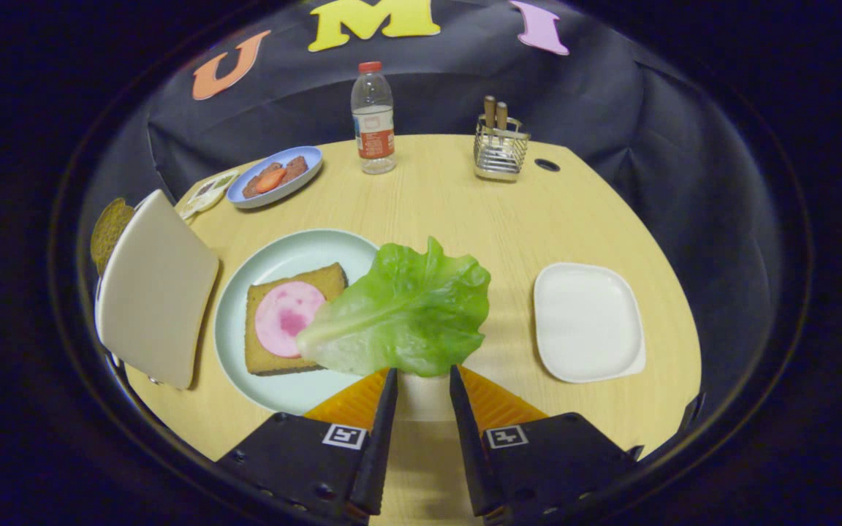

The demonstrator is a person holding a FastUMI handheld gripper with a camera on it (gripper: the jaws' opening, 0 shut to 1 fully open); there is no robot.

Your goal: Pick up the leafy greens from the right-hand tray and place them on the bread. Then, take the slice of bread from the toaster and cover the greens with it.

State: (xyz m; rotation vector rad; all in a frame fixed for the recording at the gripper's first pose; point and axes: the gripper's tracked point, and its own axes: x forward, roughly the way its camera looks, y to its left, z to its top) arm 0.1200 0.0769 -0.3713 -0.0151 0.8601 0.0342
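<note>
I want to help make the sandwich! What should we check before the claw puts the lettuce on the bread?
1. Lettuce in the claw: cannot tell. The lettuce leaf sits at the fingertips, but a gap shows between the fingers.
2. Bread ready: ok. The bread slice lies flat on the round plate.
3. Meat in place: ok. The pink slice is on the bread.
4. Leaf over the bread: not ok. Only its pale end overlaps the bread.
5. Right-hand tray emptied: ok.
6. Toaster slice waiting: ok. A brown slice pokes out behind it.
</note>
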